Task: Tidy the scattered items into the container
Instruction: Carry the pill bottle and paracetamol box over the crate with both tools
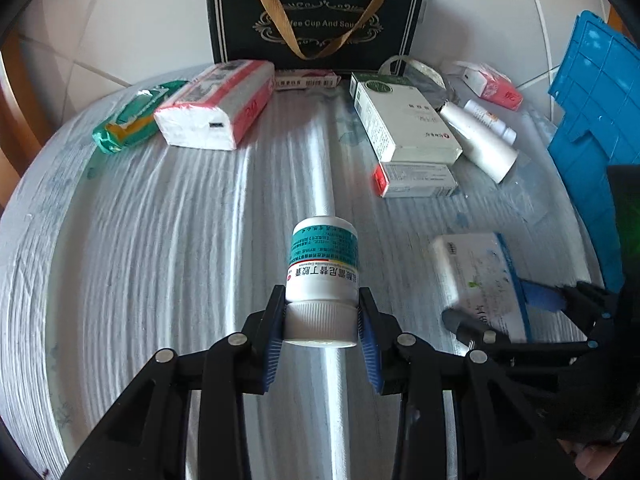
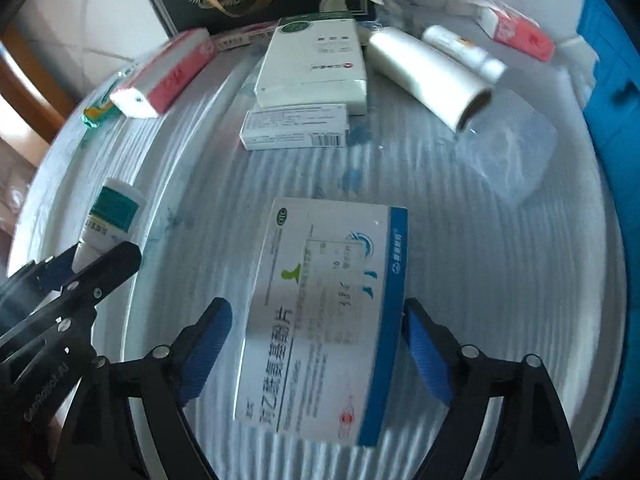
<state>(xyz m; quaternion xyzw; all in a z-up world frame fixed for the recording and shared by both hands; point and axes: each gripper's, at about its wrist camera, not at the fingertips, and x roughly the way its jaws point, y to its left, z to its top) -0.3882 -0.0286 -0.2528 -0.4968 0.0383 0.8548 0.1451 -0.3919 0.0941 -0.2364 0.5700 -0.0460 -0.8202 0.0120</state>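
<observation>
My left gripper [image 1: 322, 322] is pinching a white pill bottle [image 1: 323, 276] by its cap, over the round table [image 1: 160, 240]. My right gripper [image 2: 316, 344] is standing spread around a blue-edged medicine box [image 2: 320, 320], pads not pressing it.

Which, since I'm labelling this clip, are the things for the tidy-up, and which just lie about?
Job in hand:
medicine bottle, gripped by the left tool
blue-edged pill box, between the open right tool's fingers
blue container
white carton, white tube

Probably just lying about:
black gift bag
tablecloth
</observation>
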